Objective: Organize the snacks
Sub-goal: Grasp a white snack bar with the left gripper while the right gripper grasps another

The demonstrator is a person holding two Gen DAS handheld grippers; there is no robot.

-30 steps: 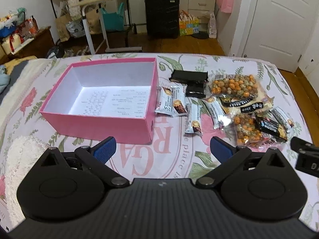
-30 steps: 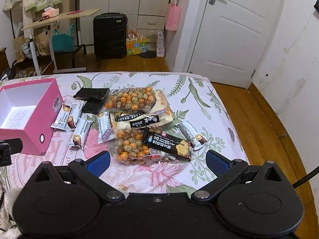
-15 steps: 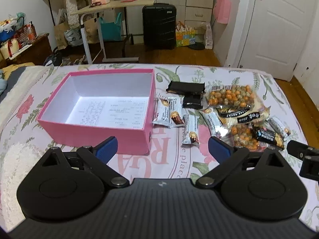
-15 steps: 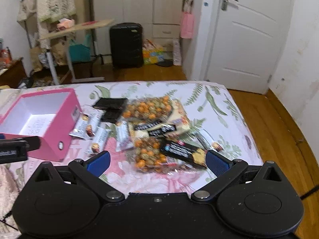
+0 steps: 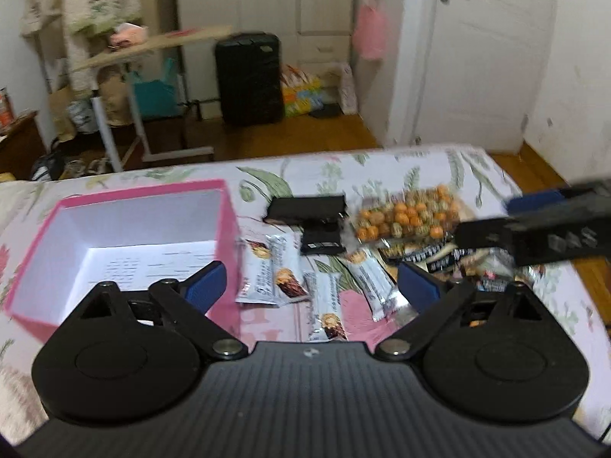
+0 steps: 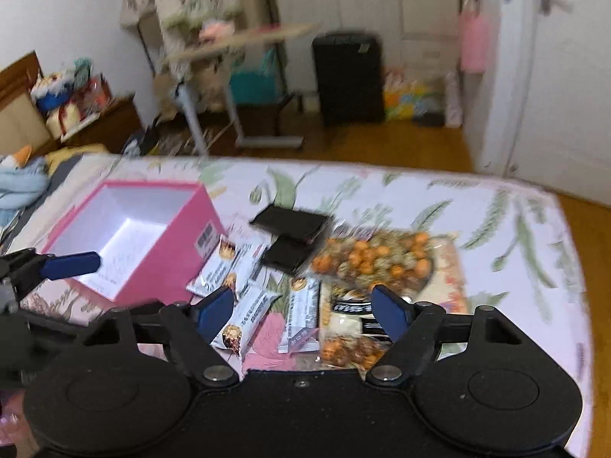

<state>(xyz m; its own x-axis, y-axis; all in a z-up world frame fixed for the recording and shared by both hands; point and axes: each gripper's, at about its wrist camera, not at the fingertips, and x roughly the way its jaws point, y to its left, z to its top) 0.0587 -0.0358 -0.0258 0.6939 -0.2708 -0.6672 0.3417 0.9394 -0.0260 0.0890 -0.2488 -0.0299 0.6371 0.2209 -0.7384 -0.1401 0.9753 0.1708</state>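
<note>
An empty pink box (image 5: pixel 225 210) with a white inside sits on the floral bedspread; it also shows in the right wrist view (image 6: pixel 179 229). Right of it lie several silver snack bars (image 5: pixel 275 271), two black packets (image 5: pixel 305 210) and bags of orange and green coated nuts (image 5: pixel 408 217). My left gripper (image 5: pixel 311 286) is open and empty above the bars. My right gripper (image 6: pixel 303 311) is open and empty above the silver bars (image 6: pixel 252 305), near the nut bag (image 6: pixel 378 259). Each gripper shows in the other's view.
The floral bedspread (image 6: pixel 496 229) ends at a wooden floor on the right. Behind the bed stand a black suitcase (image 5: pixel 248 80), a side table (image 5: pixel 152 45) and a white door (image 5: pixel 477 57). Blue cloth (image 6: pixel 19 187) lies at the bed's left.
Both grippers have swung and moved in over the snack pile; the views are blurred with motion. The right gripper now reaches across the left view. Both stay open.
</note>
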